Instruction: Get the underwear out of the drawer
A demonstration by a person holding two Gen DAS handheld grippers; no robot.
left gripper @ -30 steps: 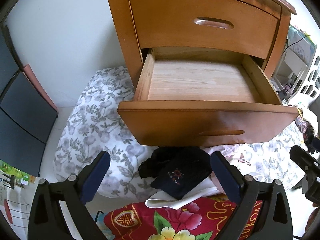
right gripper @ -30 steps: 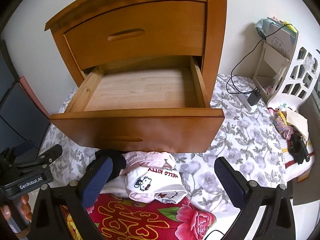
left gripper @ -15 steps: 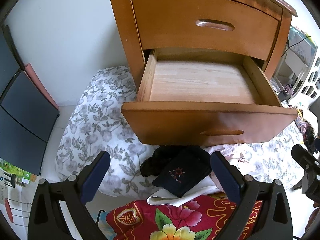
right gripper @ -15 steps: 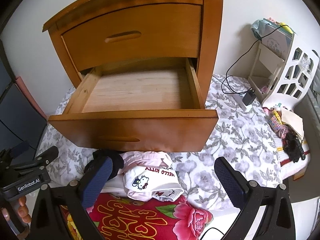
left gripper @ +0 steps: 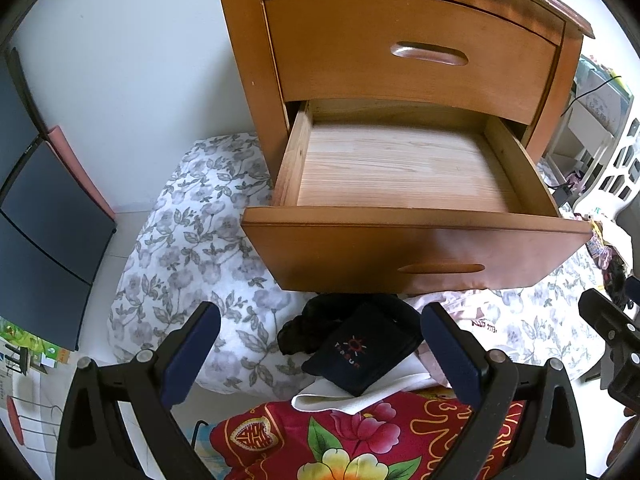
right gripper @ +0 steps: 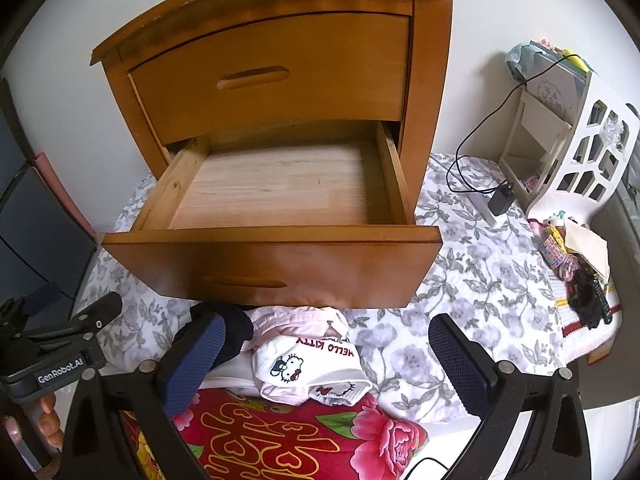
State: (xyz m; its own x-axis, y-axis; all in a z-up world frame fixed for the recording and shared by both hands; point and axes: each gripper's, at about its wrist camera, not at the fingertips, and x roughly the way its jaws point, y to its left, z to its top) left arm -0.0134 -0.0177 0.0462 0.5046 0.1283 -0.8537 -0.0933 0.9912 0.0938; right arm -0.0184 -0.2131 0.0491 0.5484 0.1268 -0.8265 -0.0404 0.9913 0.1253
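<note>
Both of your grippers have drawn back and up from the nightstand over the last second, so the open lower drawer [left gripper: 404, 168] now shows more of its bare plank floor, with nothing visible inside. The underwear lies out on the floral sheet [right gripper: 480, 280] in front of the drawer front: a dark folded pair [left gripper: 360, 354] bearing a small sun emblem with lettering too small to read, resting on a white folded cloth [left gripper: 360, 394], and beside it a white-and-pink pair [right gripper: 308, 364] printed "HELLO KITTY", upside down from your right camera. Your left gripper [left gripper: 320, 350] hangs with its blue pads spread wide and empty, the dark pair directly between and ahead of them, its long axis running diagonally toward the drawer's right corner. Your right gripper [right gripper: 328, 362] is likewise splayed and holding nothing, the Hello Kitty pair just left of centre between its fingers. Each hand is nearer its own garment. A "GenRobot.AI" label shows on the left tool's body [right gripper: 60, 368] in the right view. Judging by the empty drawer, removal looks complete. A red floral quilt [right gripper: 280, 440] lies nearest you.
</note>
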